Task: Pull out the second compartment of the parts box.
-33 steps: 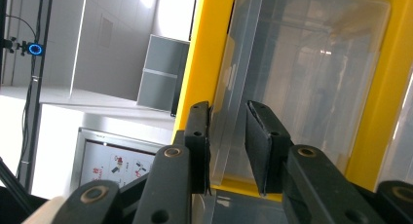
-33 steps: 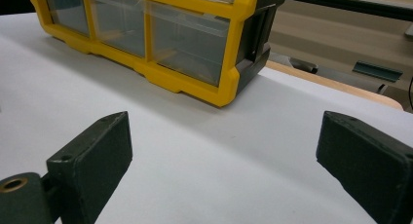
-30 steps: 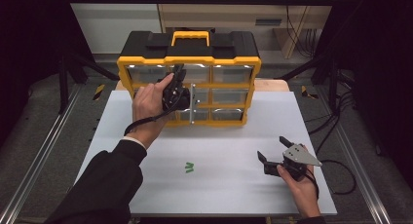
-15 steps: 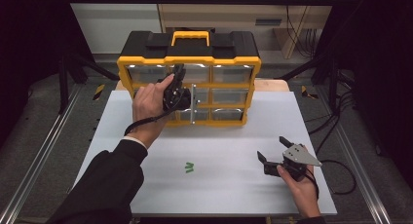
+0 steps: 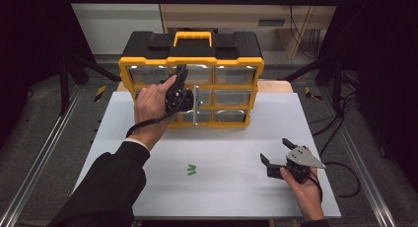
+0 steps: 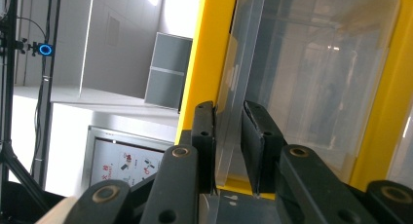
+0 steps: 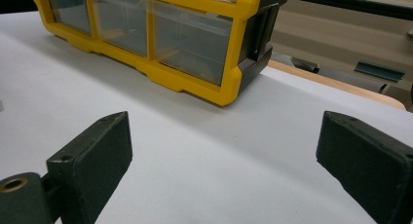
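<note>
Nearest of all, at the bottom right of the high view, the right gripper [image 5: 276, 155] is held low over the white table top [image 5: 231, 187] by a hand, with a grey three-cornered plate on top and a black cable trailing off to the side. Its two black jaws are spread wide apart, and nothing is held between them; in the right gripper view [image 7: 224, 170] only bare white table is seen in the gap. A little to the left, a small green piece [image 5: 191, 170] is seen lying flat on the table, well apart from both grippers. Farther back, a dark sleeve and a hand are stretched up to the left gripper [image 5: 190, 97], which is held against the front of the yellow and black plastic drawer box with clear drawers [image 5: 148, 96]. This box is stood at the far edge of the table, with a yellow handle on its black top. In the left gripper view [image 6: 229, 136], the thin clear plastic lip of a see-through drawer [image 6: 311, 78] is pinched between the two black pads, and the jaws have just been closing on it. The yellow frame of the box is seen on both sides of that drawer.
</note>
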The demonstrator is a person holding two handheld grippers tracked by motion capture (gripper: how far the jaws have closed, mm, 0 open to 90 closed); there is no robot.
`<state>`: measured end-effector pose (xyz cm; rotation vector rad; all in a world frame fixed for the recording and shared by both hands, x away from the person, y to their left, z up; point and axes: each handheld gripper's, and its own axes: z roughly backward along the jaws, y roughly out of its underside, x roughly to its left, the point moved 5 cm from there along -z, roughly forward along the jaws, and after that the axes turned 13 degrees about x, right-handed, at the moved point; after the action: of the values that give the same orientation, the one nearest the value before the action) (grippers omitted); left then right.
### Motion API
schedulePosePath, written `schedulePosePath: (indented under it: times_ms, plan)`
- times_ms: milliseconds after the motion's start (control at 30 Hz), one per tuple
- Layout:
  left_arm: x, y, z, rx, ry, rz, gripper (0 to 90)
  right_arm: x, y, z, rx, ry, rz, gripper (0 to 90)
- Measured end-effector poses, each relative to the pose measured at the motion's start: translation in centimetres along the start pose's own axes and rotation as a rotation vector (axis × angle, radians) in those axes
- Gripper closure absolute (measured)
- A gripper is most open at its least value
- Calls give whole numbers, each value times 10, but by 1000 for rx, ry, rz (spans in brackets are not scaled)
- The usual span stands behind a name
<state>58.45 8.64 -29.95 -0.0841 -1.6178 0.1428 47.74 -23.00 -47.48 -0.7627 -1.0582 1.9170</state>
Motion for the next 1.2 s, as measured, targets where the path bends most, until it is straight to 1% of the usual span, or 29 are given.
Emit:
schedulePosePath:
  times_ms: [200,300,567,733,1200]
  plan:
    - [0,0,0,-2,-2,1,761,0,0,0,-1,0,1,63]
    - [0,0,1,-7,2,-5,766,0,0,0,-1,0,1,63]
    - [0,-1,1,-3,-1,-25,776,1,0,-1,6,0,1,63]
    - [0,-1,1,-2,-3,-21,774,1,0,-1,6,0,1,63]
    - [0,-2,0,2,-15,-29,766,1,0,-1,5,0,4,63]
